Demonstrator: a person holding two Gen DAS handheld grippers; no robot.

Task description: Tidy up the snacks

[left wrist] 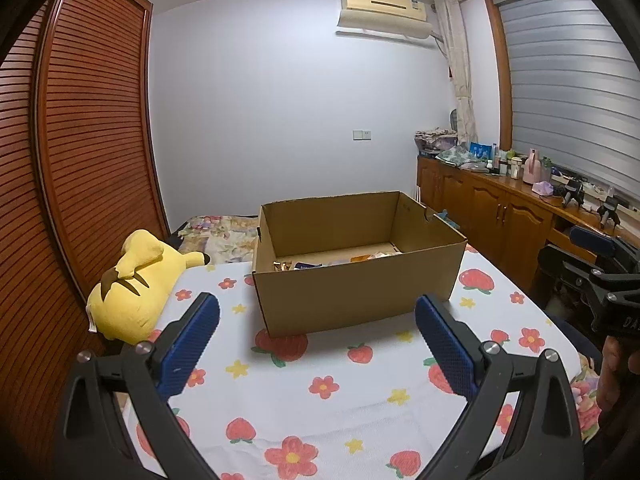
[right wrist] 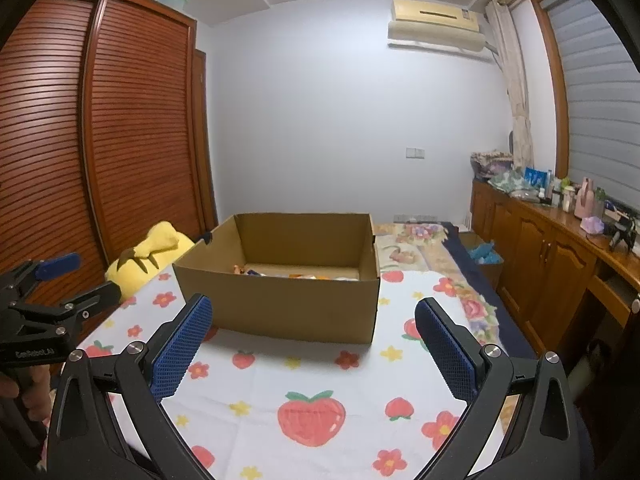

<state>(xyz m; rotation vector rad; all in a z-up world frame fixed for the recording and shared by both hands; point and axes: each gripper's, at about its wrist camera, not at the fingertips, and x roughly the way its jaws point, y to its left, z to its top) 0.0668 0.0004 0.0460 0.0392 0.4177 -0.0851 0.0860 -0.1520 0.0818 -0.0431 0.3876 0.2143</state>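
Observation:
An open brown cardboard box [left wrist: 352,296] stands on a white cloth printed with strawberries and flowers [left wrist: 340,400]. It also shows in the right wrist view [right wrist: 280,304]. Several snack packets [left wrist: 328,262] lie on its floor, mostly hidden by the near wall; they also show in the right wrist view [right wrist: 288,274]. My left gripper [left wrist: 318,312] is open and empty, a short way in front of the box. My right gripper [right wrist: 314,314] is open and empty, also in front of the box. Each gripper shows at the edge of the other's view.
A yellow plush toy [left wrist: 136,284] lies at the cloth's left edge beside a slatted wooden wardrobe [left wrist: 92,128]. A floral bedspread [right wrist: 416,244] lies behind the box. A wooden cabinet [right wrist: 540,248] with bottles runs along the right under a window.

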